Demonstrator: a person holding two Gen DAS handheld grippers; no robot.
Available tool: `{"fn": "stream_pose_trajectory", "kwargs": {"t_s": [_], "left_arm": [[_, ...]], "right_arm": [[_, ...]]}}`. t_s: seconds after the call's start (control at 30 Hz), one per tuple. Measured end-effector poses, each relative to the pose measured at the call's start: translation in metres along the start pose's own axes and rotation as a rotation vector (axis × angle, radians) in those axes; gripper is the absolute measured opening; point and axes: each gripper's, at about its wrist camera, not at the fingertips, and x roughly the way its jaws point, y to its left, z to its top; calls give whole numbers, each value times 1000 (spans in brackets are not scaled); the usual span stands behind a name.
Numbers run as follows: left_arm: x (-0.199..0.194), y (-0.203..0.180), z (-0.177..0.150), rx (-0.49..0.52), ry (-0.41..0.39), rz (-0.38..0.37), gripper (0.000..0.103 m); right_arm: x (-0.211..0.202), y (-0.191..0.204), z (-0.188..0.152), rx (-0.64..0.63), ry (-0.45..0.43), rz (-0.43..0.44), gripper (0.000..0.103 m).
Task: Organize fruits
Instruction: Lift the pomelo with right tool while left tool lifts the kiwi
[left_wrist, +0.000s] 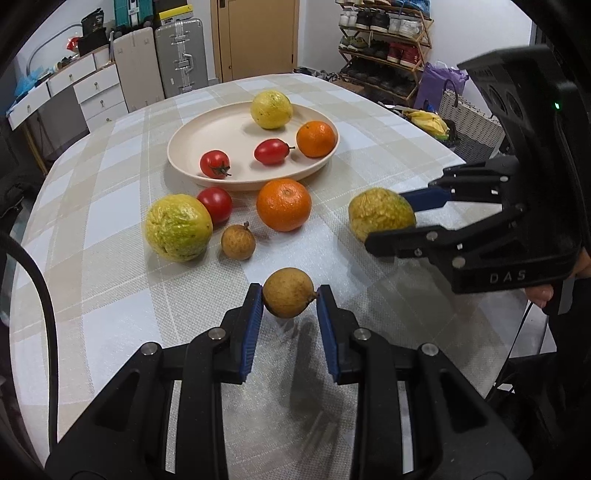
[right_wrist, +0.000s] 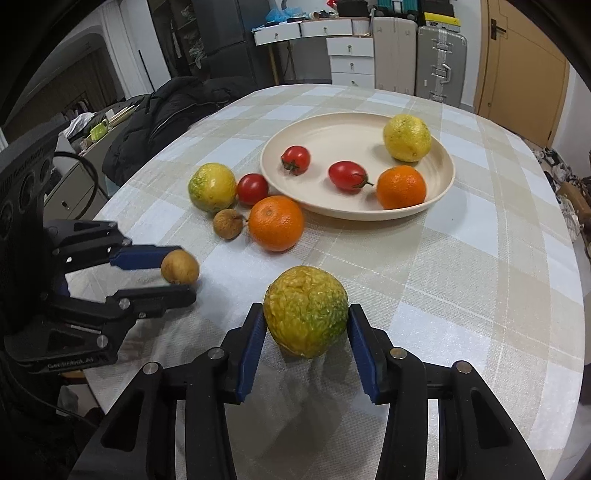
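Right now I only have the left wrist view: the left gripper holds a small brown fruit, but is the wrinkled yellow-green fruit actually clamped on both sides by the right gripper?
Observer: Yes. In the right wrist view both blue pads of the right gripper press the wrinkled fruit.
Operator: Is its skin all yellow?
Observer: No, a green patch shows on the side facing that camera.
Operator: What's beyond the table's left edge?
Observer: A black jacket lies heaped there.
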Motion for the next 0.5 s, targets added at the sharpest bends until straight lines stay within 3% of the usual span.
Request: {"fn": "stream_pose_trajectory", "kwargs": {"t_s": [0.5], "left_arm": [[-12, 19, 4, -99, -87, 31, 27]], "right_arm": [[-11, -4, 3, 25, -61, 17, 45]]}}
